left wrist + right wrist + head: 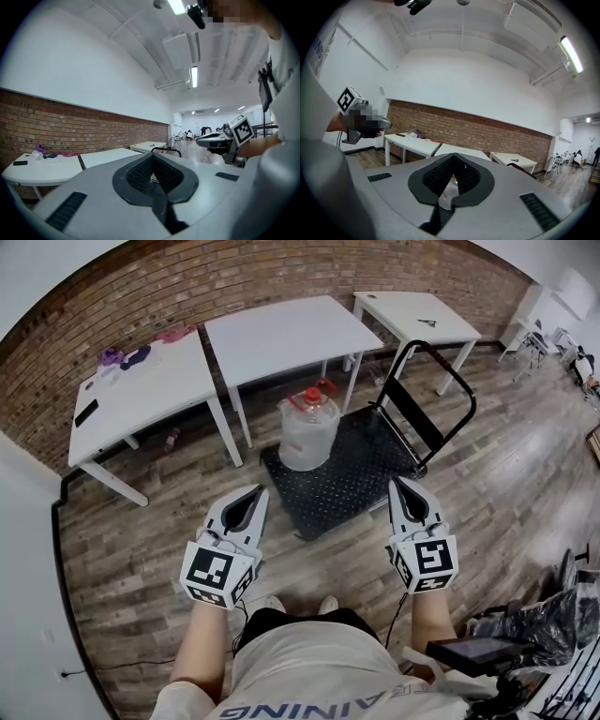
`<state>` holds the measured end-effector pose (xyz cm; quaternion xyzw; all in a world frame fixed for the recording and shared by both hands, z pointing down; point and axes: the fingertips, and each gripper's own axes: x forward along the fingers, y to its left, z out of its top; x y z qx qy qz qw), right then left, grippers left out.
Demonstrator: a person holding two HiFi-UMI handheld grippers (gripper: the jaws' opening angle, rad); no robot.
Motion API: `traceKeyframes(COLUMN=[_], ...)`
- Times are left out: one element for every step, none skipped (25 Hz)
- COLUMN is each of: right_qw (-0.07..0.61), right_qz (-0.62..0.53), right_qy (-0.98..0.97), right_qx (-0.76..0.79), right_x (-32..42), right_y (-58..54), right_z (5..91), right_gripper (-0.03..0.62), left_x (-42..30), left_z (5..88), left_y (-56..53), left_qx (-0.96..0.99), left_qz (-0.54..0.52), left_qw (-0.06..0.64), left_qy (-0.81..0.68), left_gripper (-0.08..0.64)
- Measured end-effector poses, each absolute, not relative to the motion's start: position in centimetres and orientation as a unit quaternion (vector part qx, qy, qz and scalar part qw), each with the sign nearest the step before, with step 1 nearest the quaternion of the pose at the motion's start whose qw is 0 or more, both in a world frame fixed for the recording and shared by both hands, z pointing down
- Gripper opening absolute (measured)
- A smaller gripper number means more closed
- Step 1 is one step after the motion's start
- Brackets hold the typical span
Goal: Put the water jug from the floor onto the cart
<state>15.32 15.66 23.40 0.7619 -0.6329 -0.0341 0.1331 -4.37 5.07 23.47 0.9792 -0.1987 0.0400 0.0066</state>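
The clear water jug [307, 432] with a red cap stands upright on the black deck of the cart [361, 474], near its far left corner. The cart's black push handle [441, 381] rises at the right end. My left gripper [255, 493] hangs short of the cart's near left corner, jaws shut and empty. At the cart's near right edge my right gripper [401, 482] is also shut, with nothing in it. In the right gripper view the jug [447, 190] shows through the gap behind the shut jaws [452, 157].
Three white tables [281, 334] stand along the brick wall [56, 343] behind the cart. The left one carries small purple items [122, 357] and a black phone [85, 412]. A dark bag [548, 620] and a screen [469, 651] sit at my lower right on the wooden floor.
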Motion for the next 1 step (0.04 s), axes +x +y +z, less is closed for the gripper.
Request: traceKeyframes(right_qw=[0.134], right_qz=[-0.033], right_qy=[-0.633], right_qx=[0.762], right_x=[15.24], right_y=[15.53], right_z=[23.48], right_gripper=[0.005], left_x=[-4.45], left_z=[23.44], left_y=[4.91], left_qx=[0.979], left_qz=[0.039], left_qw=[0.007], left_qy=[-0.199], left_gripper=[0.000])
